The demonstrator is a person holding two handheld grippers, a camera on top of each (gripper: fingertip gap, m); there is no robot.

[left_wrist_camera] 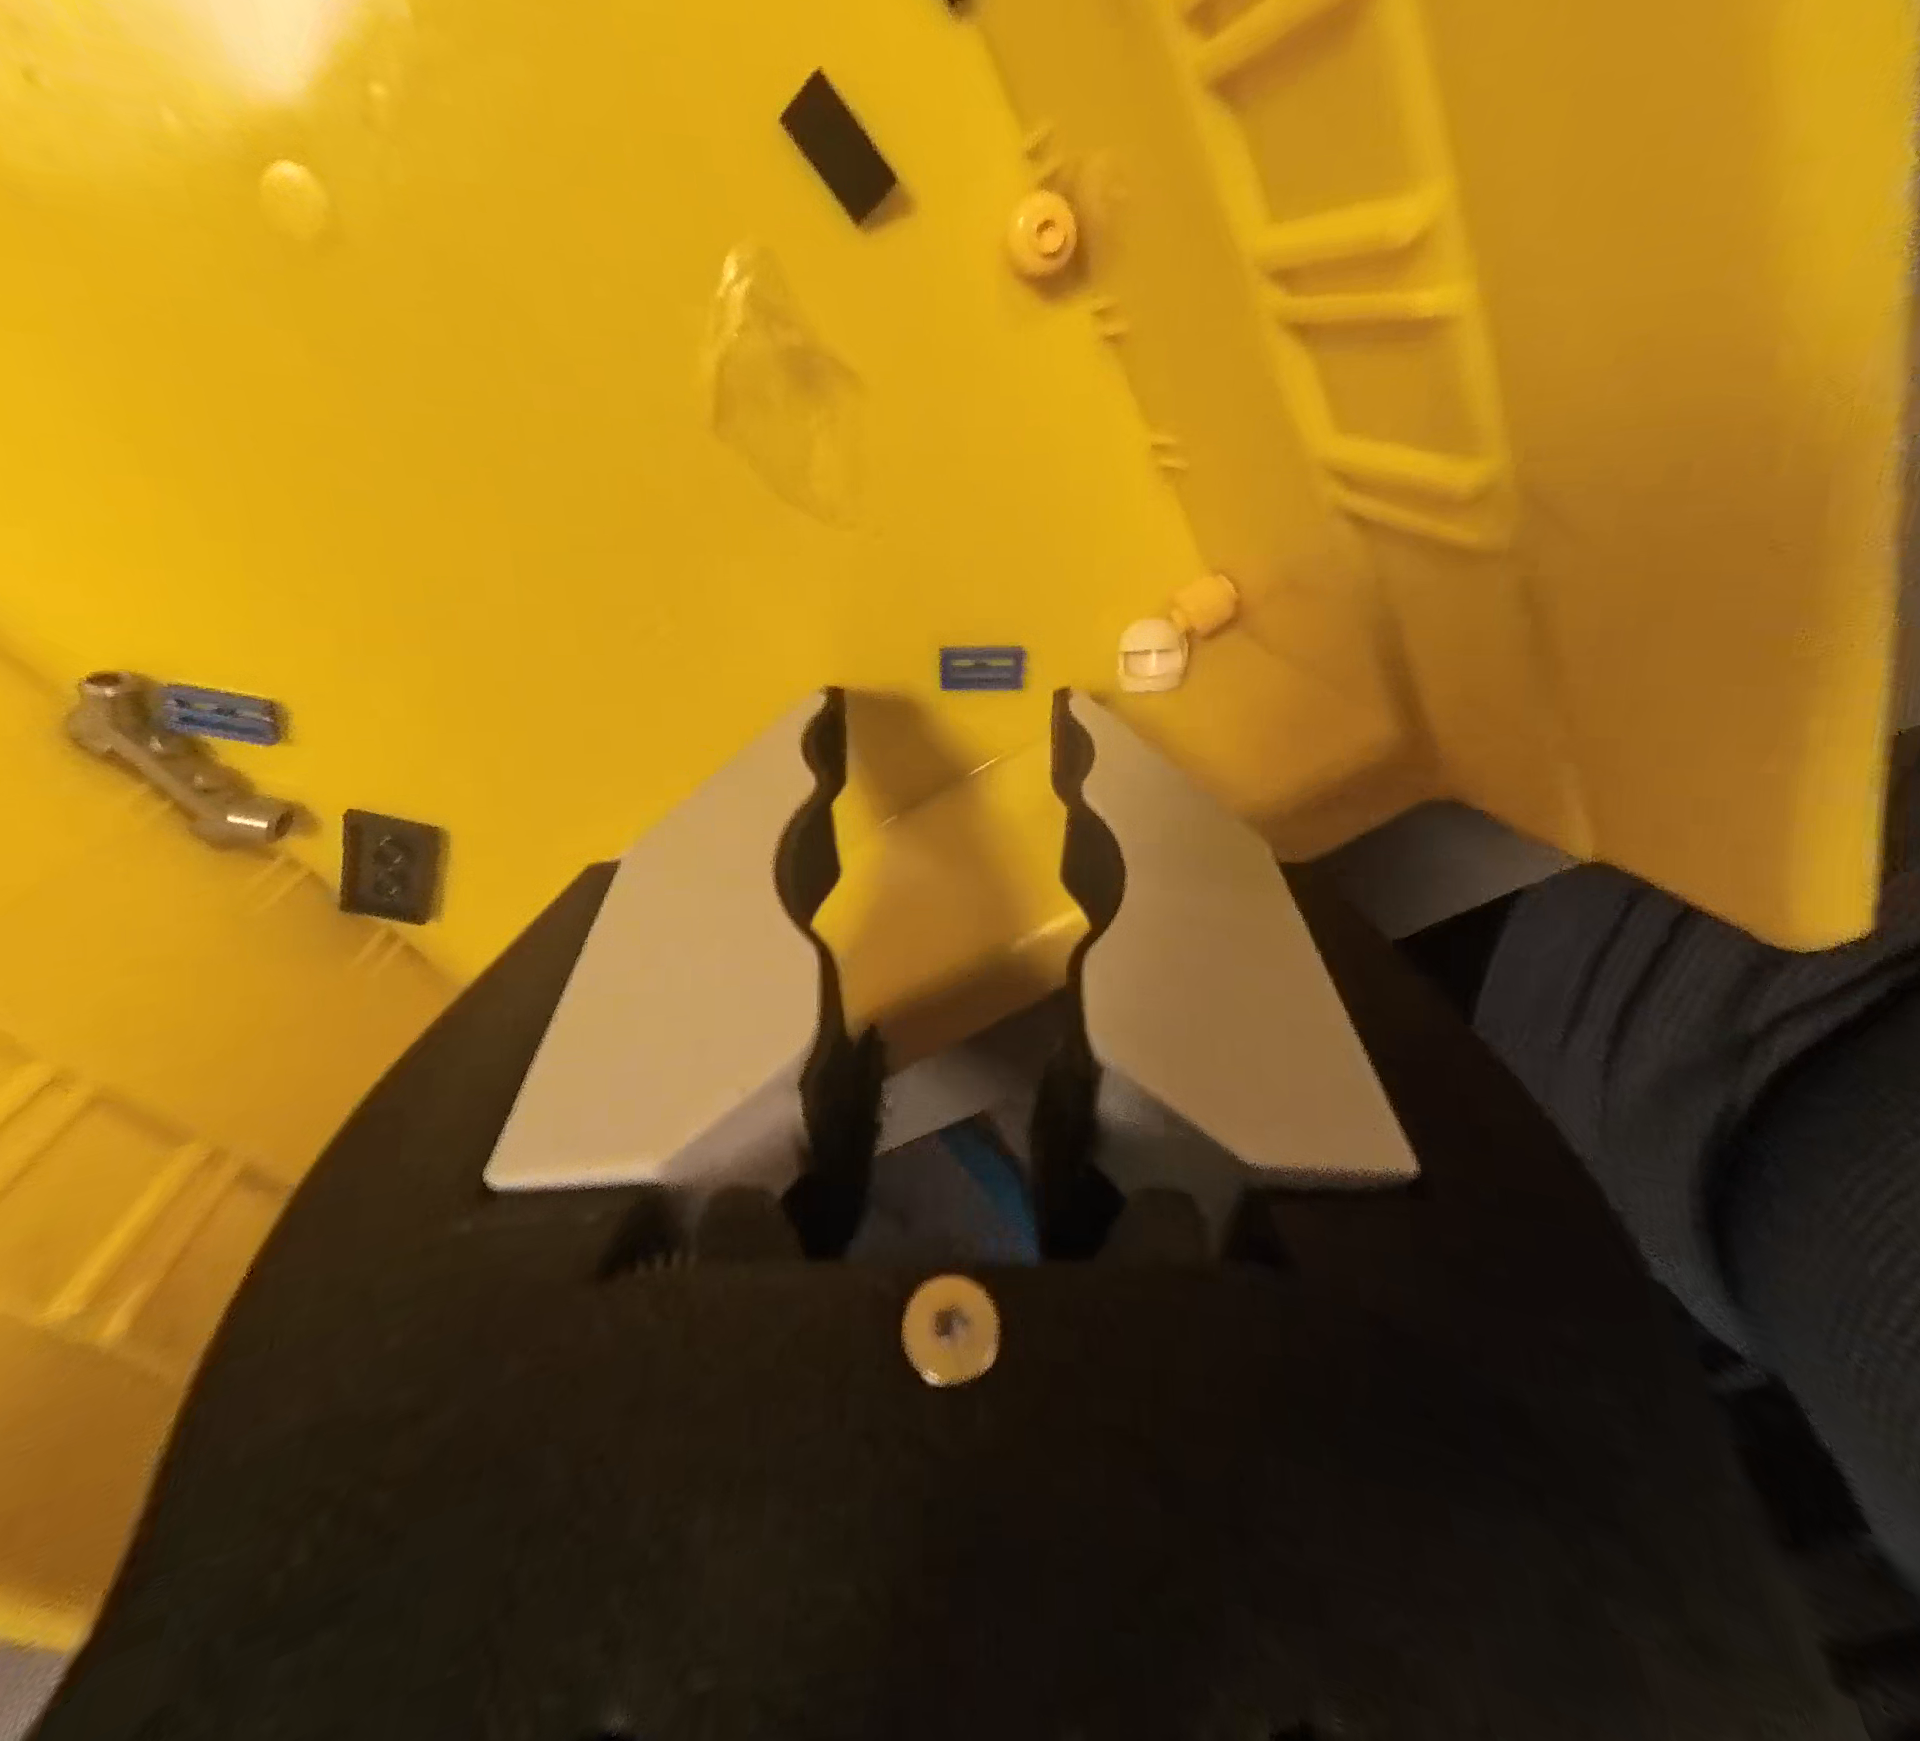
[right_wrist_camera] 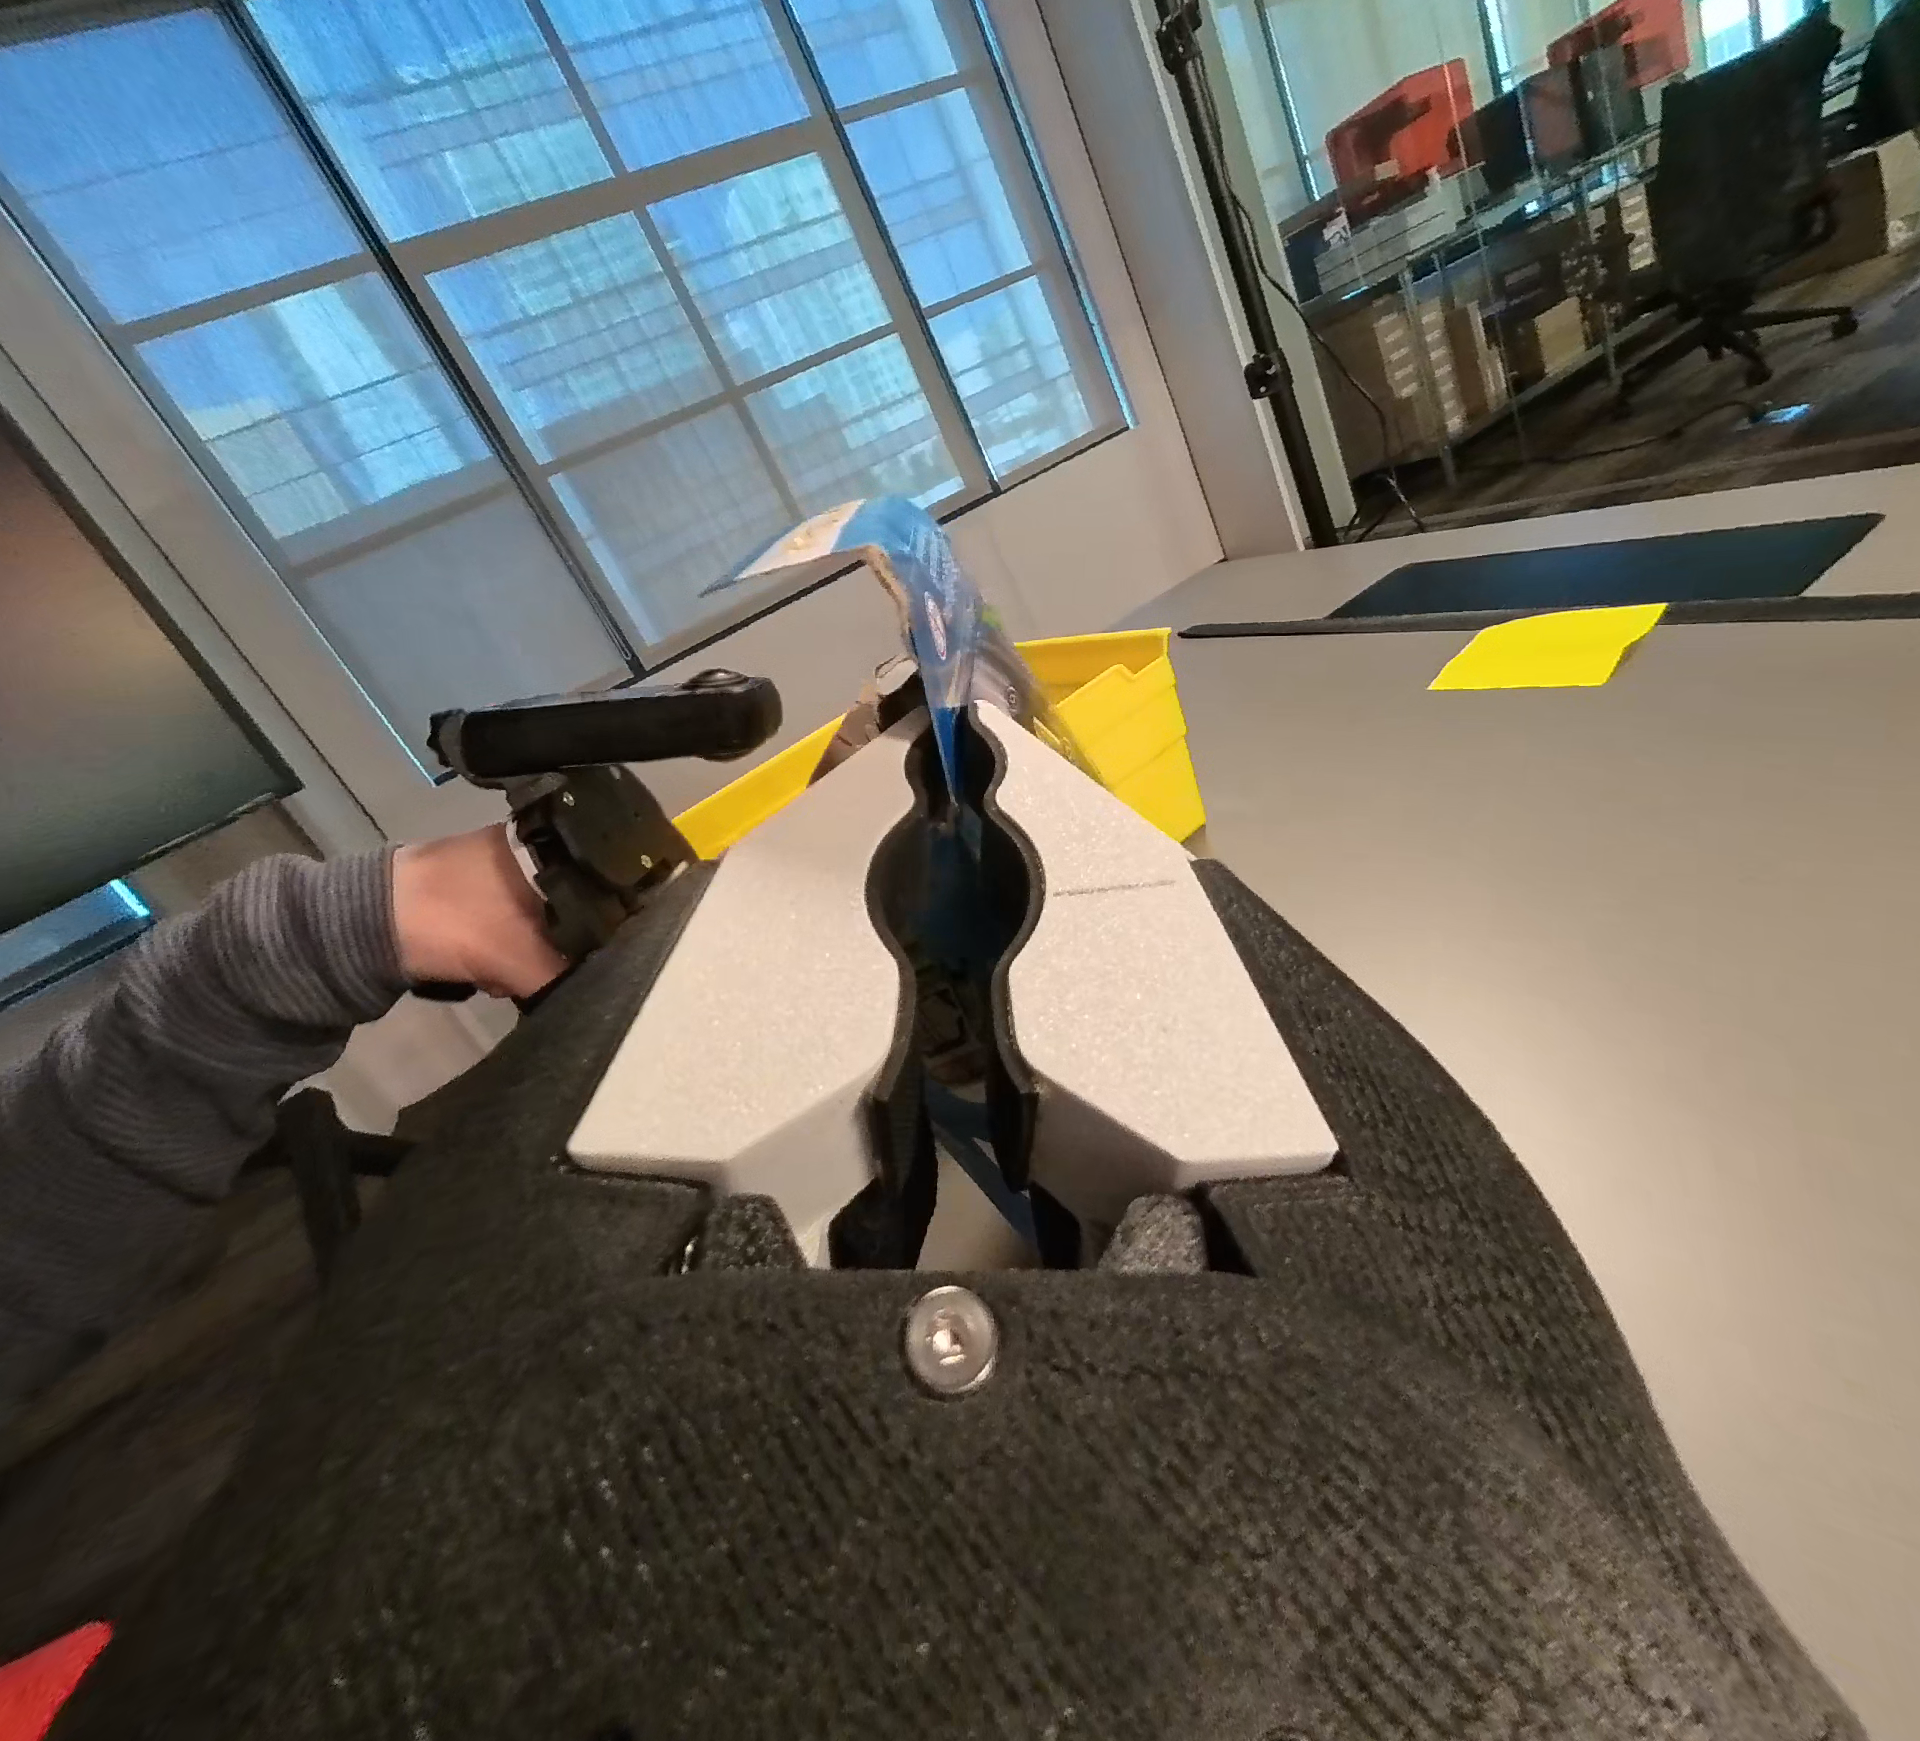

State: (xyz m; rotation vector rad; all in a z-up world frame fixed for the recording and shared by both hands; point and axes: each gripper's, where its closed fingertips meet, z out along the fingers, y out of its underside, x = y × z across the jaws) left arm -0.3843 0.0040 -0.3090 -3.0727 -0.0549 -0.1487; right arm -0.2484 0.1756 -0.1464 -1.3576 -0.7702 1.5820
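While the left gripper [left_wrist_camera: 945,704] is hanging inside the yellow bin [left_wrist_camera: 468,341] with its jaws apart and nothing between them, a small blue piece [left_wrist_camera: 982,667] is lying just beyond its fingertips, a white toy helmet [left_wrist_camera: 1151,654] right of that piece. Above the bin's rim, the right gripper [right_wrist_camera: 961,715] is pinching what looks like a blue cardboard package [right_wrist_camera: 925,590], jaws closed on it.
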